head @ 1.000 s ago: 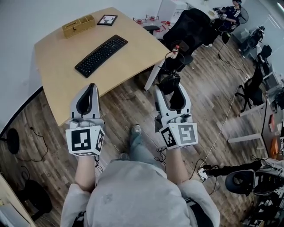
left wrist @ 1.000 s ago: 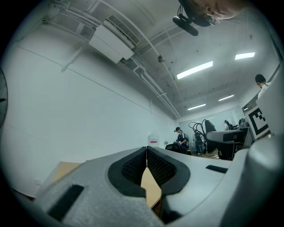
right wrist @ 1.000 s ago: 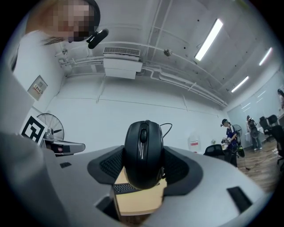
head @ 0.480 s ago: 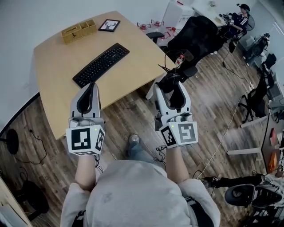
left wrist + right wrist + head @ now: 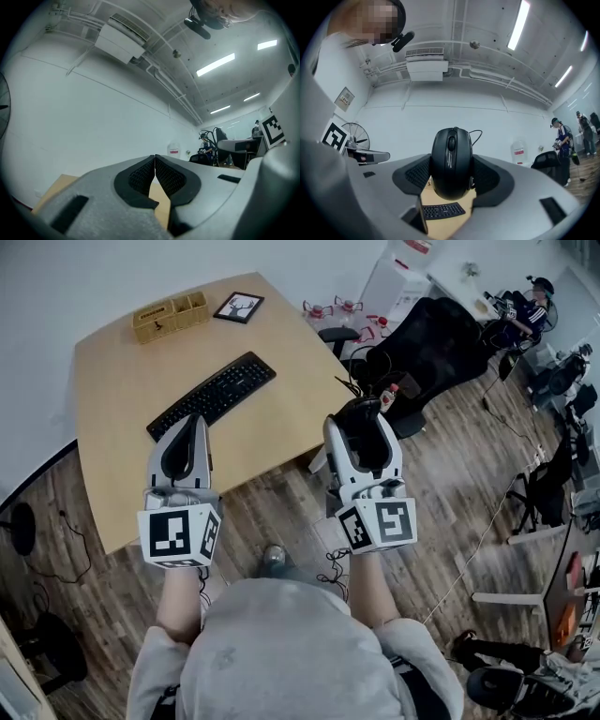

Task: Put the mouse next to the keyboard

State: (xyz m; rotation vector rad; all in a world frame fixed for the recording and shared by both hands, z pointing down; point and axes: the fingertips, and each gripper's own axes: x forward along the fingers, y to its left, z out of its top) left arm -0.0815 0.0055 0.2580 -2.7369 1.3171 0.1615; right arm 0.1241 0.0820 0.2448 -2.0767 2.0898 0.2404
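A black keyboard [image 5: 211, 396] lies slantwise on the light wooden table [image 5: 122, 474]; it also peeks out low between the right jaws as the keyboard [image 5: 440, 210]. A black wired mouse [image 5: 451, 161] stands upright between the right gripper's pads, its cable curling behind. My right gripper [image 5: 361, 427] is shut on the mouse [image 5: 360, 416] just off the table's near right edge. My left gripper [image 5: 192, 433] hovers over the table's near part, below the keyboard, jaws pressed together with nothing held; its pads [image 5: 140, 176] meet in the left gripper view.
A wooden organiser box [image 5: 170, 316] and a small framed picture [image 5: 238, 307] stand at the table's far side. A black office chair [image 5: 427, 348] sits right of the table on the wood floor. Cables trail across the floor. People sit at far desks at the upper right.
The view has shifted: table and keyboard sit closer beneath both grippers. The left gripper now overlaps the table's near part, and the right gripper with the mouse is closer to the table edge.
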